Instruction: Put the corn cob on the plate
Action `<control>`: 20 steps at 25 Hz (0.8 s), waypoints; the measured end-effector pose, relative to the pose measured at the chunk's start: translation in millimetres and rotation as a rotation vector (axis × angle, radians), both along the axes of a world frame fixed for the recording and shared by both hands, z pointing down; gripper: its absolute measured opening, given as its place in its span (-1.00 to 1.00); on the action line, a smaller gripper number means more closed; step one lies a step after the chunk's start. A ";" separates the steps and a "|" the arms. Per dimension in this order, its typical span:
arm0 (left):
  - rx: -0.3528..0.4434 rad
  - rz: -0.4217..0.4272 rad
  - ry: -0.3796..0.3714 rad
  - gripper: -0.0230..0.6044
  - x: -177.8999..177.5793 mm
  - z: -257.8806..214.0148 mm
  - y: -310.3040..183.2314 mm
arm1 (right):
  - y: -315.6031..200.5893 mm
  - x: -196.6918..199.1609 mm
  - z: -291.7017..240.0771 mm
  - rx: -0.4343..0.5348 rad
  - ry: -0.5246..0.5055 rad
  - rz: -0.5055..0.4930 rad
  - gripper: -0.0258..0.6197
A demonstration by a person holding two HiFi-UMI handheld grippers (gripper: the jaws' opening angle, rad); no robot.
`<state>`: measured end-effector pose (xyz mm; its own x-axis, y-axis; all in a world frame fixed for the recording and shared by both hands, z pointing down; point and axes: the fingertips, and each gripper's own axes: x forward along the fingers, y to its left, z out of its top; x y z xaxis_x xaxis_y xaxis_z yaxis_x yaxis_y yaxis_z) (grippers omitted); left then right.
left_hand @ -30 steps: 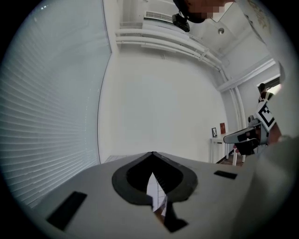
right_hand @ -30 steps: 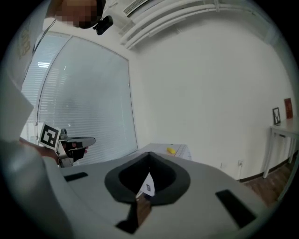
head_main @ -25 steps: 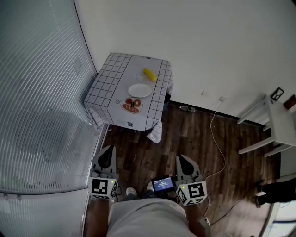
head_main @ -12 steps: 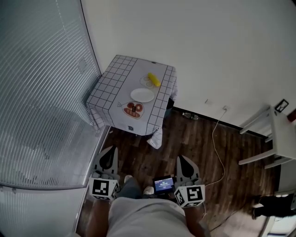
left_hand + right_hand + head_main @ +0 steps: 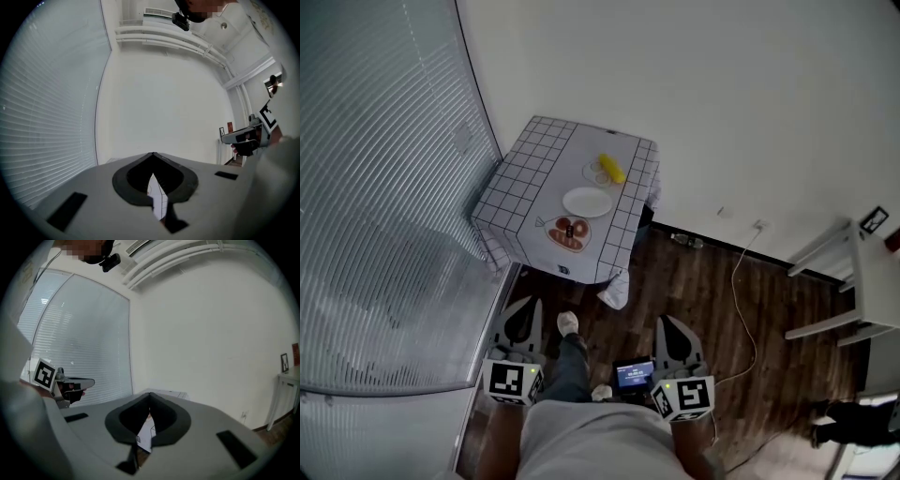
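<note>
Fingers point(image 5: 84, 187) together; left gripper point(image 5: 525, 304), right gripper point(image 5: 667, 322) level

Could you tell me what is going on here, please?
A person holds the left gripper and the right gripper out level, both shut and empty, well short of the checked table. On it the corn cob lies at the far end, untouched, beyond the empty white plate. A heart-shaped dish of food sits nearest. Nothing has been picked up yet.

Pale grey top point(image 5: 592, 439), dark trousers point(image 5: 573, 364), white shoes point(image 5: 567, 323)
</note>
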<state>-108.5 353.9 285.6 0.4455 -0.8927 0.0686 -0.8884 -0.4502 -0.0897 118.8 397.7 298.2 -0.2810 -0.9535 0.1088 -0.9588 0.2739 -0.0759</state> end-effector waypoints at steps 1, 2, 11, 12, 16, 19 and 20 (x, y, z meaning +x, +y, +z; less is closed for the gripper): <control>-0.001 0.004 0.000 -0.90 0.2 1.3 -6.7 | -6.2 0.2 0.5 -0.001 0.002 0.004 -0.91; -0.002 0.004 0.002 -0.90 -0.2 1.8 -14.8 | -13.4 0.2 0.7 -0.001 0.004 0.007 -0.91; 0.006 0.014 0.062 -0.90 -6.6 -6.8 -113.4 | -101.9 -5.1 -1.5 -0.017 0.013 0.029 -0.91; 0.008 0.020 0.054 -0.90 -7.9 -6.9 -126.8 | -115.7 -7.2 -1.8 -0.016 0.018 0.031 -0.91; 0.011 0.031 0.022 -0.90 -15.9 -5.4 -181.7 | -170.9 -16.5 -2.4 -0.020 0.023 0.045 -0.91; -0.023 0.036 0.029 -0.90 -20.8 -5.2 -220.7 | -210.1 -24.7 3.4 -0.047 0.005 0.048 -0.91; -0.034 0.040 0.031 -0.90 -22.7 -5.2 -234.5 | -224.9 -28.5 4.1 -0.054 0.006 0.045 -0.91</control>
<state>-131.2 119.4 280.4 0.4828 -0.8716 0.0844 -0.8719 -0.4875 -0.0469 90.2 172.8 302.2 -0.2373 -0.9579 0.1616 -0.9705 0.2263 -0.0836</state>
